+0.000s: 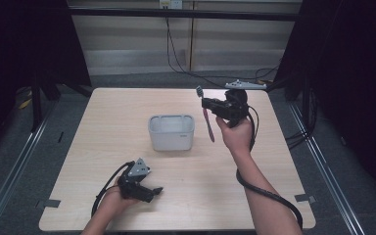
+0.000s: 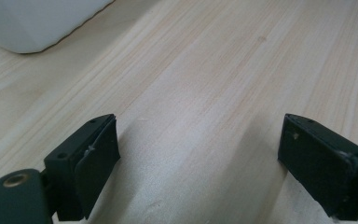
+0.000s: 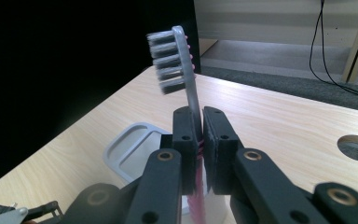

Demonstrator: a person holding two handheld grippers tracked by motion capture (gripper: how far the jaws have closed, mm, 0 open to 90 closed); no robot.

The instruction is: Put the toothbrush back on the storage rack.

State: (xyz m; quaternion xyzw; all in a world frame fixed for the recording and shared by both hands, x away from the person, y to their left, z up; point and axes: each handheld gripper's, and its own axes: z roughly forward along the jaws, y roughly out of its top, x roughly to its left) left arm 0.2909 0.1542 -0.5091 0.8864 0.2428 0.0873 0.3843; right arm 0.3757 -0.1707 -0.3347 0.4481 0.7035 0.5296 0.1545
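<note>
High view: right hand-held gripper [image 1: 206, 104] is clamping a toothbrush [image 1: 207, 122] upright in the air, just right of the white cup [image 1: 171, 132], so pickup's done, drop-in's left imo; left hand-held gripper [image 1: 152, 192] is sitting wide open on the worktop [image 1: 107, 117].

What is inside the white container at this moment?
From the high view, the white container looks empty: pale inner walls, nothing sticking out. Its floor is partly hidden by the near wall. The toothbrush is clamped in the right gripper, above the table.

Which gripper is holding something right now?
The right gripper, raised over the table's far side: its fingers are shut on a toothbrush, bristles up. The left gripper rests open near the front edge.
</note>
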